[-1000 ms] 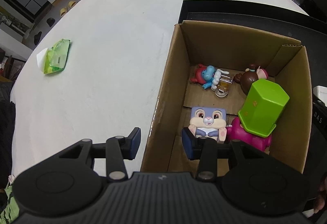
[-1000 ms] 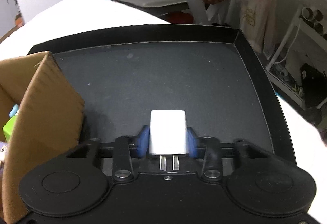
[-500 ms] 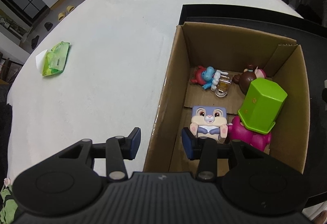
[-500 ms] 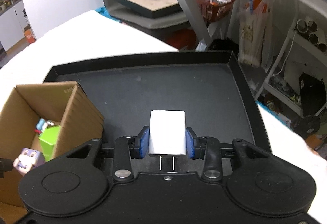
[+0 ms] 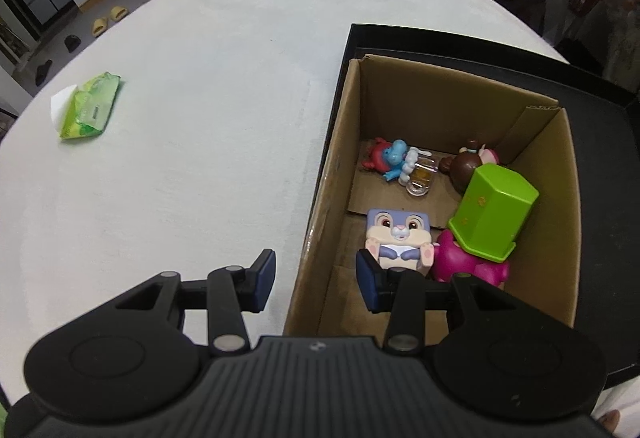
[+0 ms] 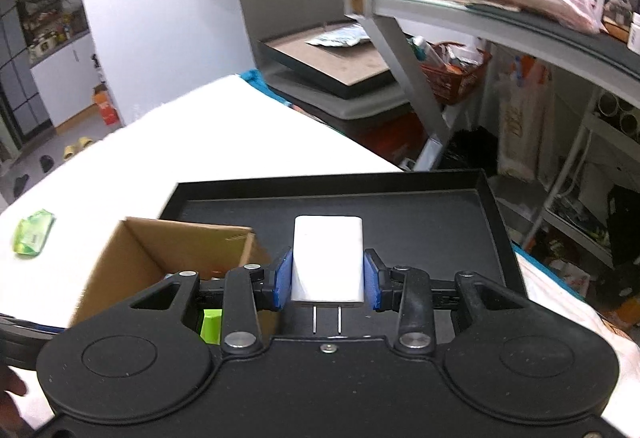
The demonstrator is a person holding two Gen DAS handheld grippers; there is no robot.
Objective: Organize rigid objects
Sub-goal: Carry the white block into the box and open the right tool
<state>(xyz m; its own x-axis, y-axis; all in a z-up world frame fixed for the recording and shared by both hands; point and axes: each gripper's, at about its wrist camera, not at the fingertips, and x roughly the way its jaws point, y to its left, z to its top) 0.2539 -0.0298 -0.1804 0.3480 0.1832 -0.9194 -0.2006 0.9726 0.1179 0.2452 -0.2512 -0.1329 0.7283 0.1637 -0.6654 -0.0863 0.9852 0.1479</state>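
The right gripper [image 6: 328, 280] pinches a white charger [image 6: 328, 258] by its two flat sides, prongs pointing back toward the camera and its long axis running along the fingers. It hangs above the black tray [image 6: 440, 214], with the cardboard box [image 6: 160, 250] lying below and to its left, so the carry likely goes leftward and down. The left gripper [image 5: 316, 280] is spread and empty, straddling the box's near-left wall beside the rabbit toy [image 5: 398, 234]

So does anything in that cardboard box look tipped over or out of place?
Yes. The green cup sits upside down, tilted on the pink toy, and the blue figure lies on its side in the box.
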